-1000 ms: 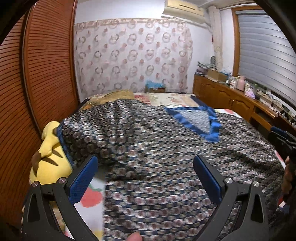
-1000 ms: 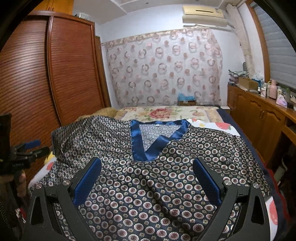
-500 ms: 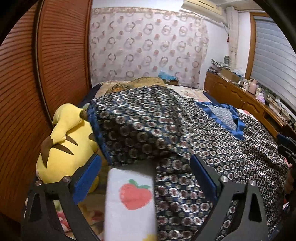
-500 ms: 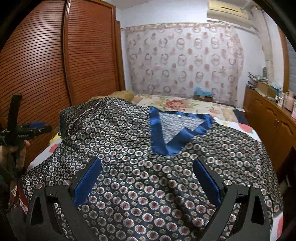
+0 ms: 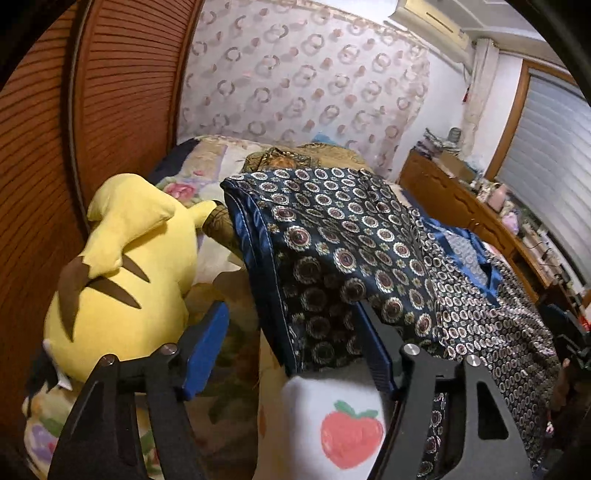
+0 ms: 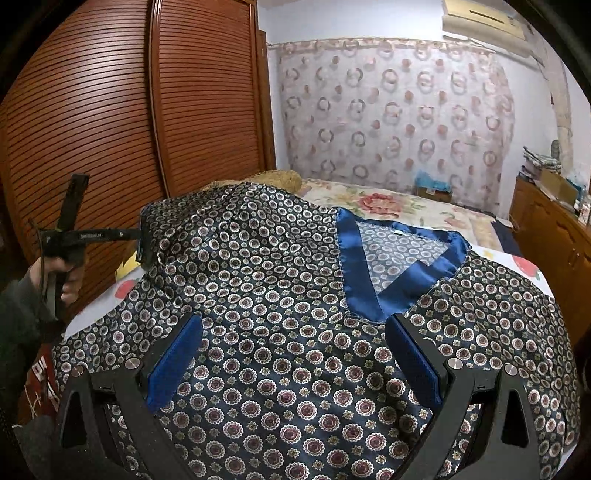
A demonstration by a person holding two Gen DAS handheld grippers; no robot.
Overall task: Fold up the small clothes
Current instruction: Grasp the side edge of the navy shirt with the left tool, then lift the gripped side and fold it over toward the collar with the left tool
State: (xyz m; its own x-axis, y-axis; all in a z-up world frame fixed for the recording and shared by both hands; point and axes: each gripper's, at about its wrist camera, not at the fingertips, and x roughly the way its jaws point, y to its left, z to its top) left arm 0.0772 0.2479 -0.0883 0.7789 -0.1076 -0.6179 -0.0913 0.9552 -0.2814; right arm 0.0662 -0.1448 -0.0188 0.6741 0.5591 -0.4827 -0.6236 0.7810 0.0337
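Two tongs: the left gripper (image 5: 291, 347) has been closing around the shirt's (image 5: 332, 254) sleeve edge, pads not pressing; the right gripper (image 6: 295, 354) gapes empty, low middle.

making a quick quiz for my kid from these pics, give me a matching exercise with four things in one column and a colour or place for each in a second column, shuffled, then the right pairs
Things:
1. plush toy
2. neckline trim of the patterned top
3. wardrobe doors
4. air conditioner

Colour or place:
A. high on the wall, above the curtain
B. reddish-brown, slatted
C. yellow with brown stripes, beside the top's sleeve
D. shiny blue, V-shaped

Right pairs: 1-C, 2-D, 3-B, 4-A
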